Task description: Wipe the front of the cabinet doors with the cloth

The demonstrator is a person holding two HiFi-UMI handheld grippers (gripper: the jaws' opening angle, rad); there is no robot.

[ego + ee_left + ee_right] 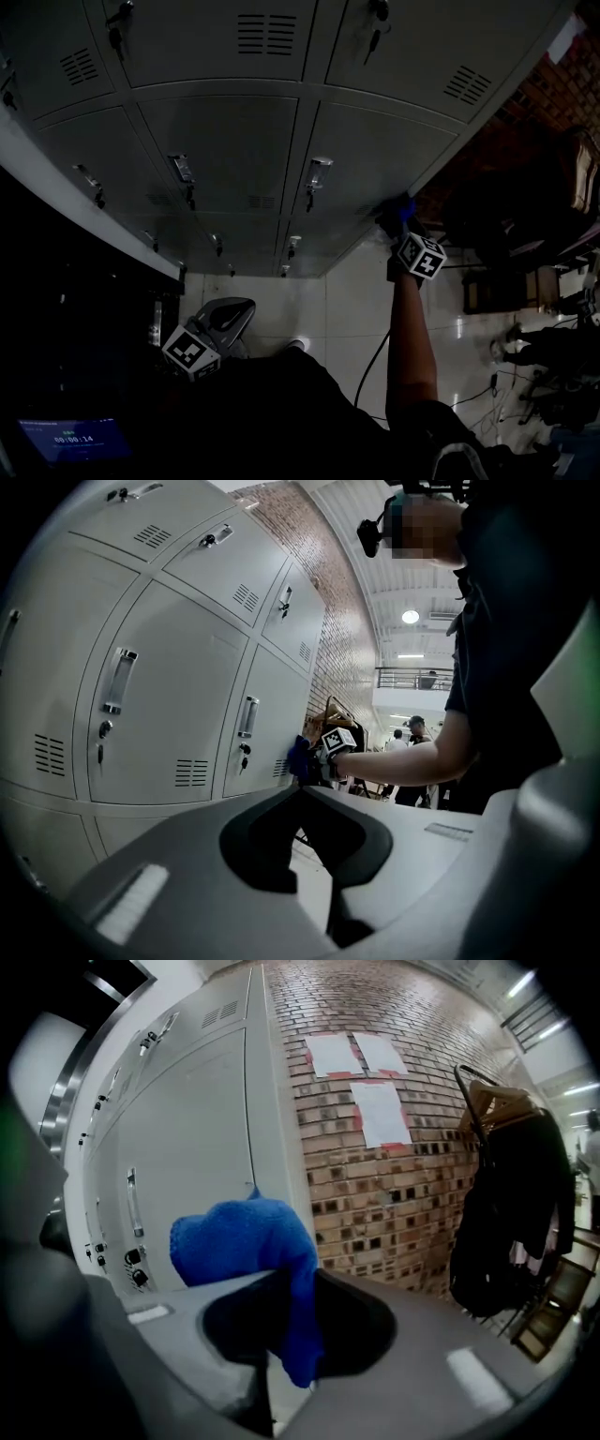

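The right hand-held gripper (286, 1326), clamped on the blue cloth (244, 1237), presses it against the rightmost cabinet door (375, 159). The left hand-held gripper (300, 794) hangs closed, empty. Wiping looks under way; the other doors probably remain.

Your head view is badly underexposed: the cabinet doors (234, 159) read dull grey, your own body (281, 412) goes near black, and only the floor (356, 281) throws back pale glare. Both gripper views are much brighter and evenly lit. A ceiling lamp (410, 617) flares in the left one. All 3 bow straight lines toward dark corners; the left tongs (302, 789) sit close and soft.
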